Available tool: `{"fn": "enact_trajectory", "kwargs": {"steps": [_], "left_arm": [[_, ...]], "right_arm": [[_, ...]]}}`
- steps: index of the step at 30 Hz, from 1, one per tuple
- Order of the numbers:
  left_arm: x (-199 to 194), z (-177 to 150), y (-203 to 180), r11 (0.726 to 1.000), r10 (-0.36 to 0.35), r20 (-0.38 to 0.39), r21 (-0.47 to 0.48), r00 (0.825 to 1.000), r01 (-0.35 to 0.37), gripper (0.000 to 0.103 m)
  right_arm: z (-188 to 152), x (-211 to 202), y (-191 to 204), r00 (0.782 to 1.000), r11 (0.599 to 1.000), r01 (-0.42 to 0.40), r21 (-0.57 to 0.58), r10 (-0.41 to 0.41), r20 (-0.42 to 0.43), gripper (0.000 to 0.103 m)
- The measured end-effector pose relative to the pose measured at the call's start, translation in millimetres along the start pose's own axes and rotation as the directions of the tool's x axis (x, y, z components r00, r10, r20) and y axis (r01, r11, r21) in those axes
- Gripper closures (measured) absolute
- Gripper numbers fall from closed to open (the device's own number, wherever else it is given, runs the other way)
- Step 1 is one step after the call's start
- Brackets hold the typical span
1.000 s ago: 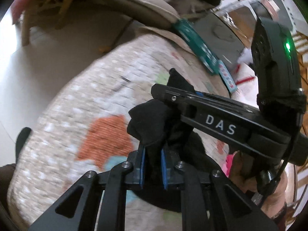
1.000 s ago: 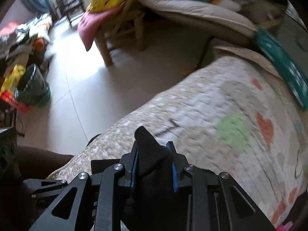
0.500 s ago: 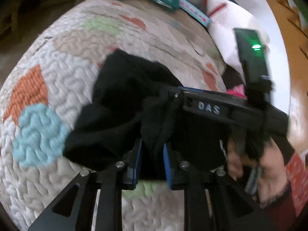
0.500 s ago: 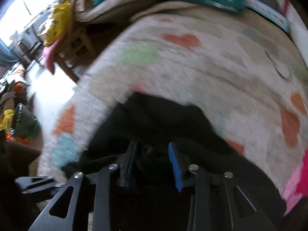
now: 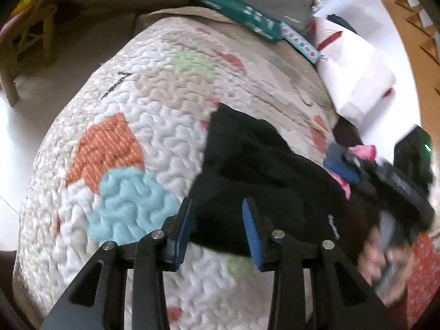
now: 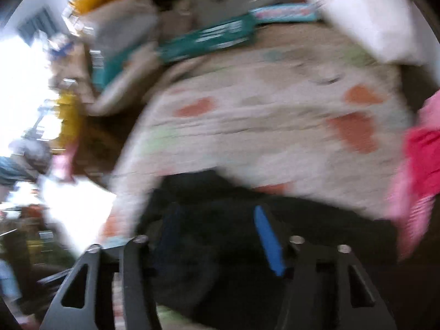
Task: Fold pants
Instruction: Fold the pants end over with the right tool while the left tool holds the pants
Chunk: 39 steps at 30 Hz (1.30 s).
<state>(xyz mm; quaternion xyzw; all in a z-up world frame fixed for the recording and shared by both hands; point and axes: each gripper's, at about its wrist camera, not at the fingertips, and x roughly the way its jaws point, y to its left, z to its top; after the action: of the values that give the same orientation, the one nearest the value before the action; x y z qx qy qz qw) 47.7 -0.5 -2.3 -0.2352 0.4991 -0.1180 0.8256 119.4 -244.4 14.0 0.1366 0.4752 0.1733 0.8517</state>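
Both tongs (image 5: 217, 227) (left view only)

Quilted bed cover (image 5: 154, 126) w/ colour patches, pale floor (image 5: 16, 126), wooden chair (image 5: 30, 35), bright daylight

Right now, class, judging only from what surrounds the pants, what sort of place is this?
Probably a lived-in bedroom: black pants lie on a quilted bedspread with coloured patches, a white pillow beside it, a wooden chair beyond.
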Motion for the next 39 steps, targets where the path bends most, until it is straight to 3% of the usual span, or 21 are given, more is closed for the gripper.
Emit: {"fn": "enact_trajectory", "kwargs": {"steps": [2, 4, 7, 8, 9, 13, 15, 16, 17, 18, 21, 23, 24, 25, 26, 29, 39], "left_arm": [[14, 4, 2, 1.000, 0.008, -0.017, -0.002, 1.000, -0.008, 0.068], [26, 5, 3, 1.000, 0.005, -0.038, -0.006, 0.999, -0.006, 0.068], [42, 5, 5, 1.000, -0.030, -0.054, -0.005, 0.998, 0.030, 0.058], [44, 3, 5, 0.999, -0.041, -0.051, 0.001, 0.998, 0.042, 0.055], [45, 2, 5, 0.999, -0.050, -0.049, 0.007, 0.998, 0.051, 0.053], [49, -5, 5, 0.997, -0.072, -0.044, 0.025, 0.996, 0.073, 0.051], [49, -7, 5, 0.996, -0.074, -0.042, 0.045, 0.996, 0.075, 0.052], [48, -9, 4, 0.996, -0.063, -0.041, 0.061, 0.997, 0.065, 0.059], [48, -10, 2, 0.996, -0.036, -0.038, 0.082, 0.999, 0.039, 0.073], [49, -12, 2, 0.995, -0.007, -0.034, 0.097, 0.999, 0.011, 0.078], [45, -17, 3, 0.996, -0.008, -0.024, 0.090, 1.000, 0.010, 0.083], [42, -19, 2, 0.996, -0.005, -0.021, 0.090, 1.000, 0.006, 0.085], [40, -19, 2, 0.996, -0.004, -0.021, 0.088, 1.000, 0.006, 0.085], [38, -20, 2, 0.997, -0.007, -0.023, 0.078, 1.000, 0.008, 0.086], [35, -21, 4, 0.998, -0.008, -0.023, 0.068, 1.000, 0.010, 0.087], [24, -21, 10, 0.999, -0.011, -0.016, 0.031, 1.000, 0.011, 0.089], [-9, -20, 37, 0.997, 0.053, 0.028, -0.051, 0.998, -0.052, 0.091]], "right_arm": [[-10, 13, 10, 0.993, 0.994, -0.108, 0.022, 0.109, -0.052, 0.047], [-21, 31, 13, 0.986, 0.993, -0.117, 0.034, 0.120, -0.113, 0.047], [-33, 60, -1, 0.976, 0.999, 0.043, 0.030, -0.036, -0.214, 0.051], [-36, 63, -5, 0.971, 0.997, 0.080, 0.023, -0.073, -0.227, 0.058], [-35, 62, -6, 0.972, 0.996, 0.089, 0.016, -0.083, -0.219, 0.057], [-12, 55, 20, 0.976, 0.986, 0.125, -0.108, -0.142, -0.164, 0.051], [5, 62, 39, 0.980, 0.982, 0.105, -0.157, -0.128, -0.149, 0.037], [13, 66, 47, 0.982, 0.980, 0.091, -0.175, -0.117, -0.145, 0.034], [21, 74, 56, 0.984, 0.977, 0.080, -0.197, -0.109, -0.142, 0.029], [29, 85, 65, 0.983, 0.972, 0.078, -0.219, -0.112, -0.146, 0.029], [41, 122, 87, 0.966, 0.958, 0.087, -0.272, -0.148, -0.213, 0.029], [40, 150, 96, 0.936, 0.934, 0.126, -0.334, -0.224, -0.272, 0.029], [35, 162, 100, 0.915, 0.914, 0.153, -0.377, -0.275, -0.296, 0.031], [29, 171, 103, 0.898, 0.899, 0.159, -0.408, -0.303, -0.318, 0.042], [24, 176, 107, 0.890, 0.891, 0.152, -0.428, -0.312, -0.334, 0.059], [22, 172, 123, 0.897, 0.884, 0.124, -0.450, -0.294, -0.331, 0.086], [34, 181, 180, 0.917, 0.861, 0.084, -0.502, -0.264, -0.298, 0.091]]}}
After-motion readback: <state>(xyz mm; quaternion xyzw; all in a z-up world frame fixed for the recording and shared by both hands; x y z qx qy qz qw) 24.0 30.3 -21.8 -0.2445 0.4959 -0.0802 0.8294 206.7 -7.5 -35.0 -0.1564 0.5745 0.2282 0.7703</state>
